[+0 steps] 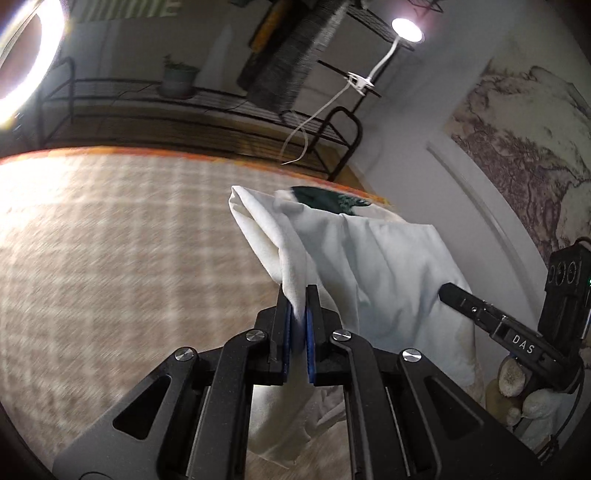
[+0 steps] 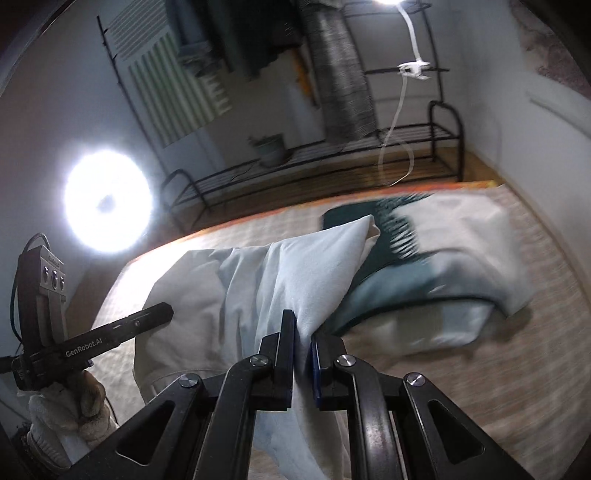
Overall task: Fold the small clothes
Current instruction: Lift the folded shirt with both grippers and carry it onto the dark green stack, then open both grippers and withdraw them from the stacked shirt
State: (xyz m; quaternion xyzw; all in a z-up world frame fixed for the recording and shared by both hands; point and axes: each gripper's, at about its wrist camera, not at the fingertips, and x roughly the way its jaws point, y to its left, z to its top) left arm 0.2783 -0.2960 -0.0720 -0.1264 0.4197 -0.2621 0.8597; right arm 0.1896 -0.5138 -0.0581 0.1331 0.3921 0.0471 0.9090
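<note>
Hanging between both grippers, the white cloth [image 1: 384,266] is lifted off the bed [image 1: 110,240] near its far right corner, its lower part drooping in loose folds; the left gripper [image 1: 298,306] is clamped on one bunched edge, fabric pinched between its blue pads [image 1: 309,332], jaws nearly closed; the right gripper [image 2: 303,332] is likewise clenched on another edge of the same cloth, which rises in a peak beyond its fingertips; both grippers tilt downward toward the bed; in each view the other gripper reaches in from the side, held by a gloved hand [image 2: 66,413]; behind the cloth, by the bed's far edge, lies a pile of clothes [image 2: 443,251], dark green and pale; past the bed stand a black rack [image 2: 369,155] with a plant pot [image 2: 271,149], a ring light [image 2: 109,201] and a clip lamp [image 1: 406,29].
</note>
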